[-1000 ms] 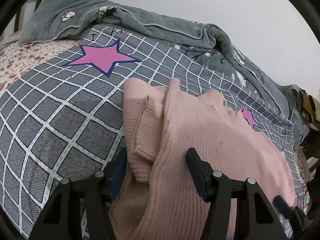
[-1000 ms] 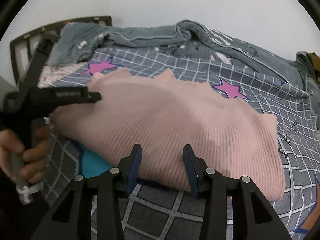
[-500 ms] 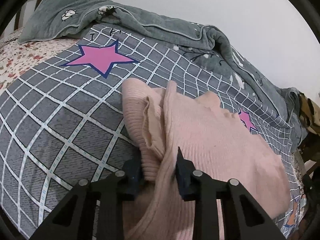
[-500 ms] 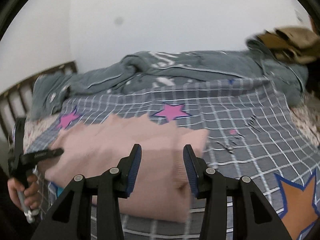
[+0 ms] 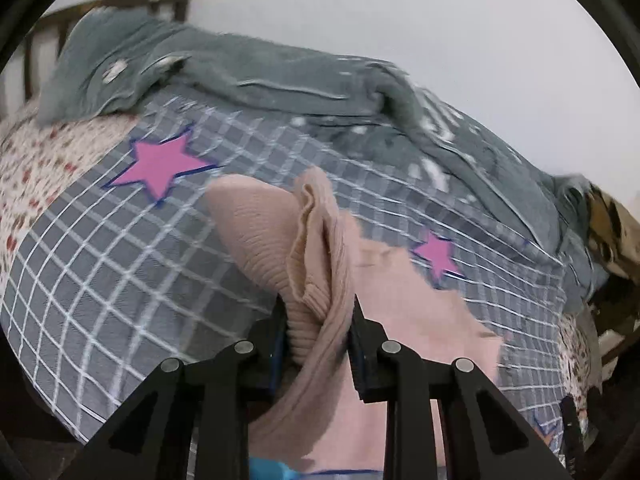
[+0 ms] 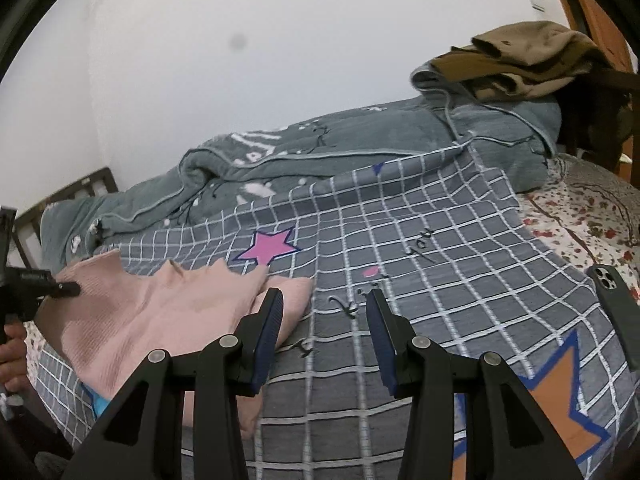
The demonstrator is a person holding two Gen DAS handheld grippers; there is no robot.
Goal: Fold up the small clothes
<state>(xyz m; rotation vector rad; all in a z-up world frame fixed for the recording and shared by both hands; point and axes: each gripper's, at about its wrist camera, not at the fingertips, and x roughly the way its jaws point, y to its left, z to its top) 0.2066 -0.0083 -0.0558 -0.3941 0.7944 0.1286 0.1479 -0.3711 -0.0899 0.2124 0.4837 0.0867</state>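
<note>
Left wrist view: left gripper (image 5: 318,320) pinches the bunched near-left end of the pink sweater (image 5: 404,300), whose length runs right across the blanket (image 5: 100,272); right wrist view: right gripper (image 6: 322,340), jaws wide and empty, sits just right of the sweater's (image 6: 160,312) right end.

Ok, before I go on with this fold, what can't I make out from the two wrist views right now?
- Left wrist: how much pink sweater the left gripper has pinched; its fingers cover the grip.
- Left wrist: the blue item under the sweater, cut off by the bottom edge.
- Right wrist: sweater's near edge, behind the right gripper.
- Right wrist: the phone, cut off at the rim.
- Left wrist: blanket blurred.
</note>
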